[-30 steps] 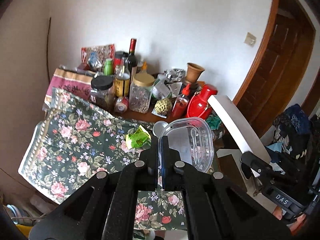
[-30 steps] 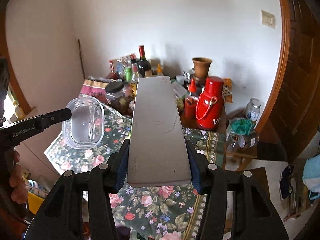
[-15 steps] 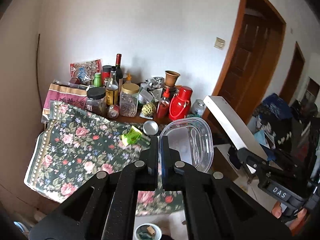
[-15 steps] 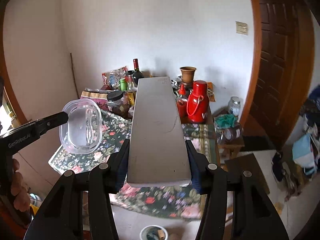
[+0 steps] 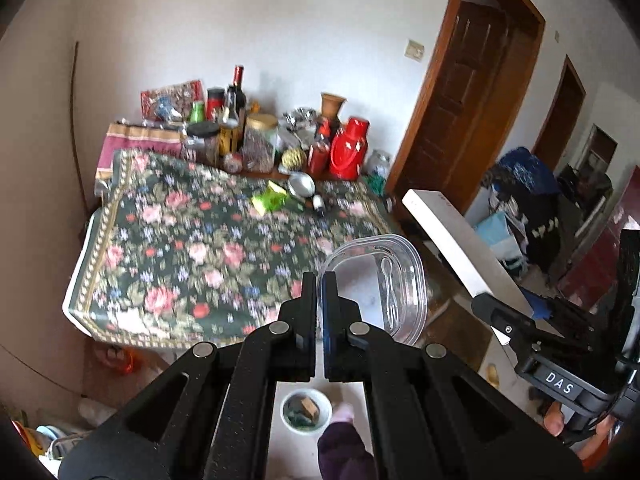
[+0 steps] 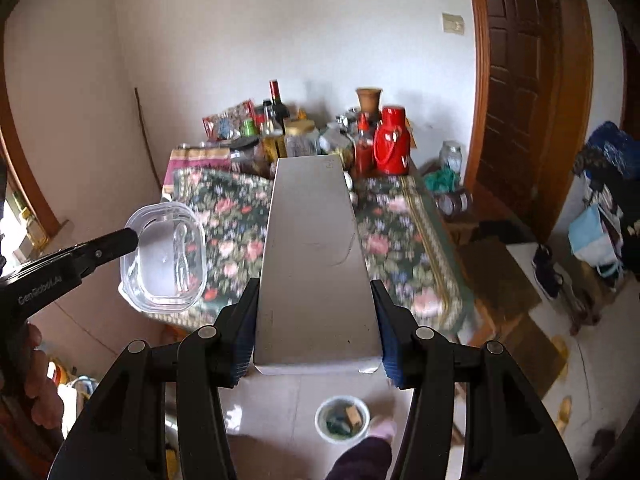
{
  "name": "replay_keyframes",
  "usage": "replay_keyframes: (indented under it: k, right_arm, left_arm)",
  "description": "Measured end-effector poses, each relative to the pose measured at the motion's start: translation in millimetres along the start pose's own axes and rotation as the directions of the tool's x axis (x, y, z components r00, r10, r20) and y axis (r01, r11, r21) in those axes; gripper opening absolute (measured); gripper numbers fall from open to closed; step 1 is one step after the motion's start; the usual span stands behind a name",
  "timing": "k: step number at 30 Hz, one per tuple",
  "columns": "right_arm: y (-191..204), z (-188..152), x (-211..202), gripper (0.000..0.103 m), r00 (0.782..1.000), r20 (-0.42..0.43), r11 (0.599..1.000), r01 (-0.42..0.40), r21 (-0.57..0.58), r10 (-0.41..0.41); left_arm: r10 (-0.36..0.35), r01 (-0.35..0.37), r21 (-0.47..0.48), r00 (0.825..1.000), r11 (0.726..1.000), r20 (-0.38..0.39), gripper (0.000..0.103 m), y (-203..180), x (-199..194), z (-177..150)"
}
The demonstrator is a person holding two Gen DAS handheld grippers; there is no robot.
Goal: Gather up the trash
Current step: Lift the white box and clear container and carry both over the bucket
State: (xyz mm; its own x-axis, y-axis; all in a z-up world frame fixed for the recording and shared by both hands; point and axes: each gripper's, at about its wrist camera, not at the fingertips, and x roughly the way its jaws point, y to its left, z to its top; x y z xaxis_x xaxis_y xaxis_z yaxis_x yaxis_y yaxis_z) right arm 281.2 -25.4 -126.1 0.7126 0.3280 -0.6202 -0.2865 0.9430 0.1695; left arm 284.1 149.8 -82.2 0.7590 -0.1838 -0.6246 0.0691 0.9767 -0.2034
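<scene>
My left gripper (image 5: pixel 319 280) is shut on the rim of a clear plastic container (image 5: pixel 376 284) with a plastic spoon inside; it also shows in the right wrist view (image 6: pixel 164 256). My right gripper (image 6: pixel 316 300) is shut on a long flat white box (image 6: pixel 314 256), seen from the side in the left wrist view (image 5: pixel 452 244). Both are held in the air, off the near edge of the floral-cloth table (image 5: pixel 192 240). A small white bin (image 6: pixel 341 418) with scraps stands on the floor below. A green wrapper (image 5: pixel 272 200) lies on the table.
Bottles, jars, a red thermos (image 5: pixel 351 148) and a clay pot (image 5: pixel 332 105) crowd the back of the table. A brown door (image 6: pixel 528 92) is at the right, with clothes and bags (image 5: pixel 520 196) piled beyond. A foot (image 6: pixel 380 428) is beside the bin.
Both grippers have drawn back and up from the table with their loads. The table looks farther away and the floor bin has come into view below.
</scene>
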Motion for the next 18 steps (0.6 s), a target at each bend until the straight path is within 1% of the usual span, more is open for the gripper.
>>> replay_keyframes:
  k: [6, 11, 14, 16, 18]
  right_arm:
    - [-2.8, -31.4, 0.8, 0.049, 0.996, -0.084, 0.999, 0.005, 0.035, -0.003]
    - [-12.6, -52.3, 13.8, 0.049, 0.988, -0.155, 1.0, -0.004, 0.03, 0.008]
    - [-19.3, -66.6, 26.3, 0.049, 0.98, -0.197, 1.0, -0.016, 0.013, 0.018]
    - [-26.3, -76.4, 41.1, 0.049, 0.971, -0.236, 1.0, -0.023, 0.008, 0.025]
    - [-35.2, -88.6, 59.0, 0.049, 0.961, -0.277, 1.0, -0.03, 0.002, 0.03]
  left_arm:
    - [-0.003, 0.005, 0.021, 0.995, 1.0, -0.099, 0.001, -3.6, 8.2, -30.3]
    - [0.006, -0.007, -0.004, 0.983, 1.0, -0.184, 0.001, -5.2, 29.4, -53.1]
    - [0.032, -0.038, -0.018, 0.97, 0.999, -0.242, 0.001, -5.6, 54.5, -68.1]
    - [0.045, -0.056, -0.031, 0.96, 0.998, -0.278, 0.001, -3.7, 73.4, -78.1]
    - [0.061, -0.077, -0.039, 0.946, 0.996, -0.319, 0.001, -1.6, 99.5, -94.3]
